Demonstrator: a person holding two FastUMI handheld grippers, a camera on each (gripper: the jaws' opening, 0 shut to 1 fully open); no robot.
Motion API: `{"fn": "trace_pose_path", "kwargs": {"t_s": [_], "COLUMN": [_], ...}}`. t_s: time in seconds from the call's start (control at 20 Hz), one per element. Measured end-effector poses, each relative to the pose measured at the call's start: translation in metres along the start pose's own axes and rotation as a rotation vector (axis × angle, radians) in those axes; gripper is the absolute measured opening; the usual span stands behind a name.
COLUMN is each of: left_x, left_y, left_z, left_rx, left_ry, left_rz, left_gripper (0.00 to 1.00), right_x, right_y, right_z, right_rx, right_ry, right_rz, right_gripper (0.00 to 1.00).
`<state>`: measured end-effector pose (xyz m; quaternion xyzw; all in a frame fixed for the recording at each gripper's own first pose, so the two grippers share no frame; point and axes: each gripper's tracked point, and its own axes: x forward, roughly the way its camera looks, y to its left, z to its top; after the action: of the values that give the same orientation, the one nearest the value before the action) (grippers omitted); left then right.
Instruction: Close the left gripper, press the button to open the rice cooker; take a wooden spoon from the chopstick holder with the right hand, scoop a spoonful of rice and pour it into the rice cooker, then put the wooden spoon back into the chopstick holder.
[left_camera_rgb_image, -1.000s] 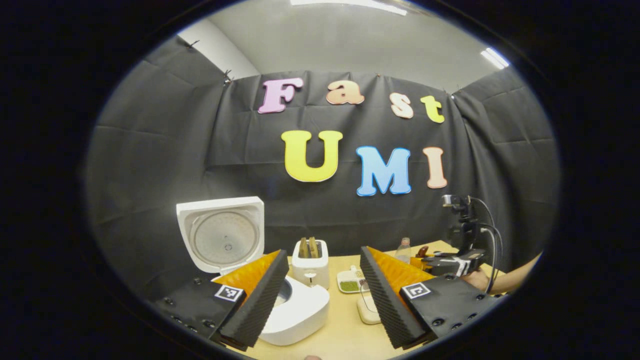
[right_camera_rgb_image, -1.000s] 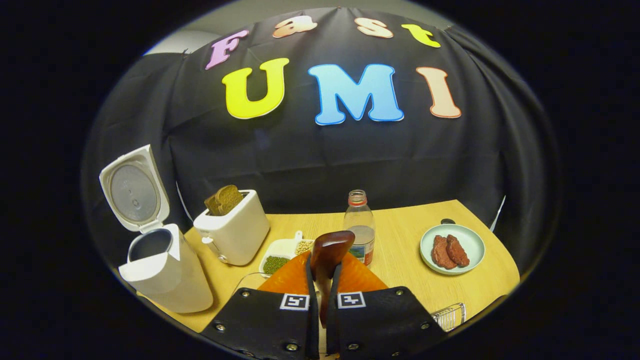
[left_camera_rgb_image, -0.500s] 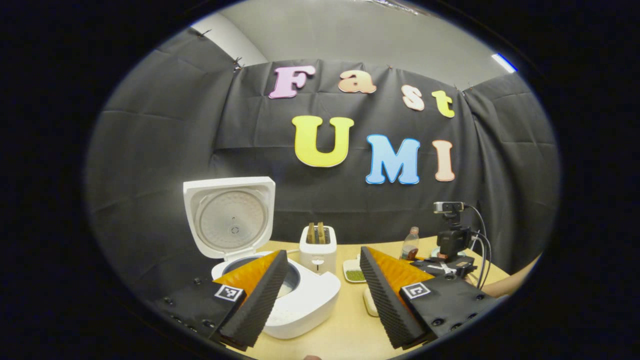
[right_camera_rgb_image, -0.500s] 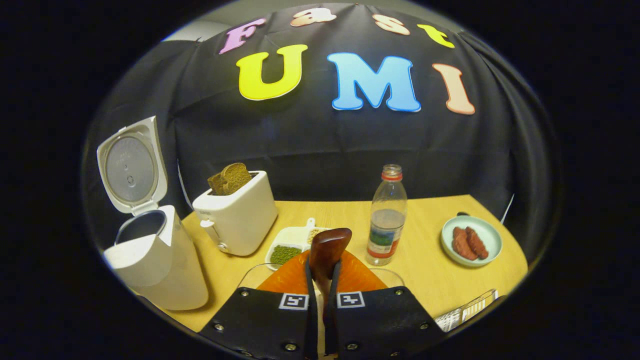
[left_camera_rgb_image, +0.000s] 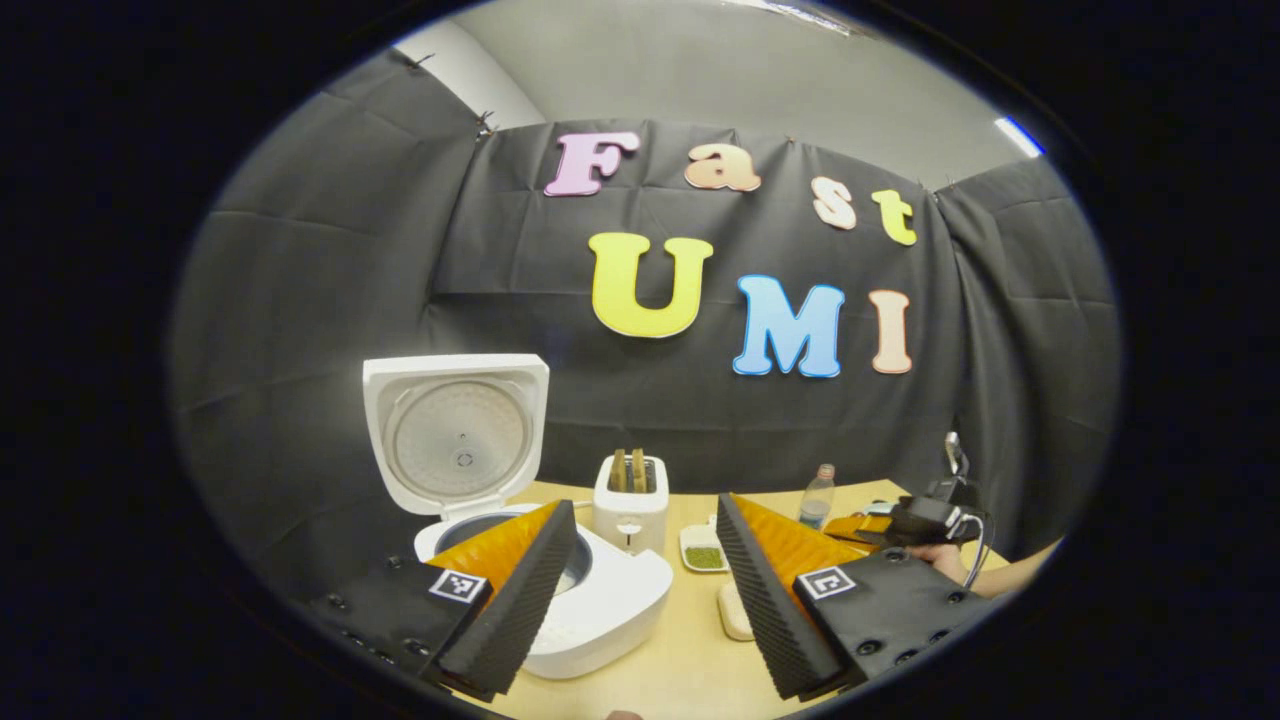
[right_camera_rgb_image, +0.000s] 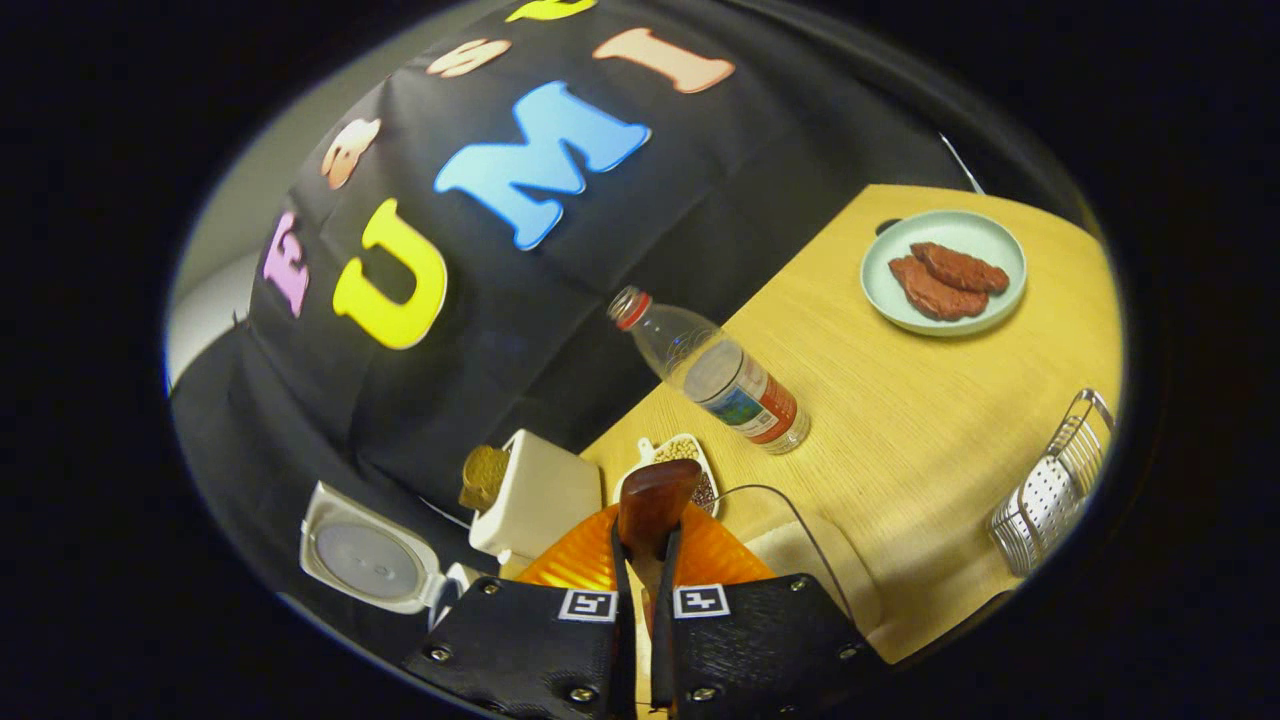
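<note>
We judge the task to be near its middle. The cooker (left_camera_rgb_image: 560, 600) sits on the table (left_camera_rgb_image: 690, 670) with its lid (left_camera_rgb_image: 457, 430) swung up, so the button press looks done, and our left gripper (left_camera_rgb_image: 640, 590) hangs just in front of it with its fingers spread wide, holding nothing. Our right gripper (right_camera_rgb_image: 640, 590) has both fingers clamped on the handle of the wooden spoon (right_camera_rgb_image: 652, 505), whose dark bowl sticks out ahead of the tips, so the spoon is out of the holder (right_camera_rgb_image: 1050, 490), the wire basket near the table's right edge. The right gripper view is rolled hard to one side, with the bottle (right_camera_rgb_image: 720, 375) and the plate (right_camera_rgb_image: 945, 270) slanting across it, which suggests the spoon is being tipped. Just beneath the spoon lies a clear-rimmed container (right_camera_rgb_image: 815, 555) of something pale, probably the rice, though the fingers hide most of it. We cannot tell whether the spoon carries any grain. Still ahead, as we read it: scooping or finishing the scoop, carrying it left to the open pot, pouring, and returning the spoon to the holder.
</note>
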<state>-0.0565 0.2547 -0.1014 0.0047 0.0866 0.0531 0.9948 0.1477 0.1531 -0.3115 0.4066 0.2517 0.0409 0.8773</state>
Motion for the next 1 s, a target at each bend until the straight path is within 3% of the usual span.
{"fn": "trace_pose_path", "kwargs": {"t_s": [0.45, 0.7, 1.0], "left_x": [0.001, -0.005, -0.018], "left_y": [-0.010, -0.005, 0.011], "left_z": [0.004, 0.000, -0.001], "left_rx": [0.006, 0.011, 0.017], "left_ry": [-0.022, -0.026, -0.045], "left_rz": [-0.030, -0.034, -0.045], "left_gripper": [0.97, 0.96, 0.98], "right_x": [-0.055, -0.069, -0.069], "right_y": [0.050, 0.100, 0.152], "right_z": [0.066, 0.064, 0.043], "right_rx": [0.314, 0.359, 0.307], "right_ry": [-0.076, -0.050, -0.002], "right_rz": [0.199, 0.289, 0.348], "right_gripper": [0.06, 0.06, 0.06]}}
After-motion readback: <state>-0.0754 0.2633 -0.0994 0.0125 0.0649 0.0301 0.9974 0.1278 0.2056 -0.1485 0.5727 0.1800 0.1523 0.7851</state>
